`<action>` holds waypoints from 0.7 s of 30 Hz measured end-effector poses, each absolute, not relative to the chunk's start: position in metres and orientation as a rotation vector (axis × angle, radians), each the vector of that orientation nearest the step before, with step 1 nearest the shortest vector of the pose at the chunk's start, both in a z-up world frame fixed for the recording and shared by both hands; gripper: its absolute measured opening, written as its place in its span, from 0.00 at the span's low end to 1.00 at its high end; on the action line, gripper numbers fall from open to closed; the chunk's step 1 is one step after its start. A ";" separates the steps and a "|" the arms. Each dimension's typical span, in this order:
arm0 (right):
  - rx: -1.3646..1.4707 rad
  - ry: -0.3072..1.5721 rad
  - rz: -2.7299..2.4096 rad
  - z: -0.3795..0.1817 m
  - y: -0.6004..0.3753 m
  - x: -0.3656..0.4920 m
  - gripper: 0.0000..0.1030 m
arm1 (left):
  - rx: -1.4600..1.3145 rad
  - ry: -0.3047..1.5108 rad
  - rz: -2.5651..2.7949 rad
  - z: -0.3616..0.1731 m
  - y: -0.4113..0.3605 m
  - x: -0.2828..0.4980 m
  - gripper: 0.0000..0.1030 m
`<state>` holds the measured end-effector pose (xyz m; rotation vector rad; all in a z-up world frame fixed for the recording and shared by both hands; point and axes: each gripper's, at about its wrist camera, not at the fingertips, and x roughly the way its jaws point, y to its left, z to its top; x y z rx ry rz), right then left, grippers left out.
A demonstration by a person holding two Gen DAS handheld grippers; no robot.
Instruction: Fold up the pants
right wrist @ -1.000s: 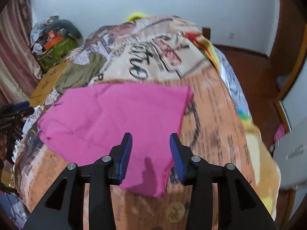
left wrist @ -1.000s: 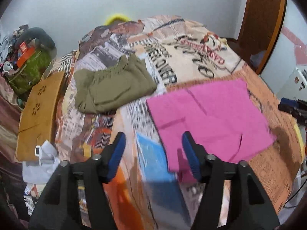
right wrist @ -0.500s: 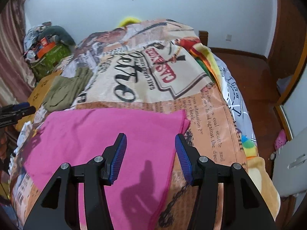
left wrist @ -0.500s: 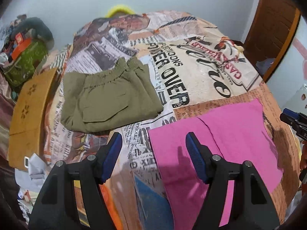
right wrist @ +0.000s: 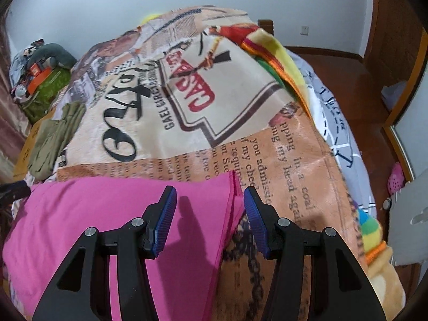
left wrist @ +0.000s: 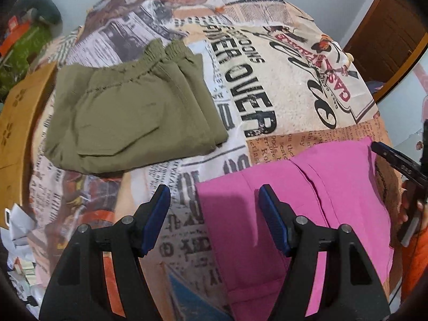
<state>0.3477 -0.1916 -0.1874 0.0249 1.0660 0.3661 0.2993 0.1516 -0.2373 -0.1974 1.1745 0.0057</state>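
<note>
Pink pants (left wrist: 307,214) lie flat on the printed bed blanket (left wrist: 267,67); they also show in the right wrist view (right wrist: 107,227). My left gripper (left wrist: 214,216) is open and empty above the pants' far left corner. My right gripper (right wrist: 210,219) is open and empty above the pants' far right corner. The right gripper's tip (left wrist: 393,157) shows at the right edge of the left wrist view.
Folded olive-green pants (left wrist: 133,112) lie on the blanket beyond the pink ones, to the left; they also show in the right wrist view (right wrist: 53,139). A wooden board (left wrist: 16,117) and clutter stand off the bed's left side. A wooden door (left wrist: 388,34) is at the right.
Both grippers have moved forward along the bed, from the pants' near edge to their far edge. Both have opened a little wider. The pants have not moved.
</note>
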 end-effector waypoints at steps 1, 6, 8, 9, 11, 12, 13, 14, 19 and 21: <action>0.025 1.069 0.365 -0.191 -0.191 0.349 0.47 | -0.205 1.181 -0.004 -0.240 0.150 0.300 0.66; -0.007 1.068 0.360 -0.201 -0.183 0.349 0.29 | -0.192 1.185 -0.031 -0.247 0.143 0.303 0.63; -0.019 1.071 0.361 -0.202 -0.182 0.348 0.14 | -0.181 1.180 -0.050 -0.247 0.139 0.303 0.50; -0.035 1.069 0.351 -0.203 -0.181 0.348 0.11 | -0.166 1.168 -0.036 -0.245 0.137 0.303 0.49; -0.068 1.058 0.342 -0.204 -0.180 0.347 0.08 | -0.145 1.155 -0.016 -0.244 0.136 0.302 0.40; -0.075 1.054 0.337 -0.204 -0.181 0.346 0.06 | -0.133 1.147 0.005 -0.244 0.135 0.302 0.39; -0.077 1.052 0.333 -0.203 -0.182 0.346 0.05 | -0.129 1.140 0.017 -0.244 0.136 0.302 0.38; -0.080 1.047 0.326 -0.203 -0.182 0.346 0.05 | -0.124 1.135 0.025 -0.244 0.136 0.302 0.38; -0.113 1.026 0.276 -0.208 -0.181 0.347 0.00 | -0.011 1.151 0.172 -0.257 0.141 0.301 0.12; -0.125 1.029 0.270 -0.209 -0.181 0.348 0.00 | -0.076 1.197 0.151 -0.267 0.152 0.301 0.12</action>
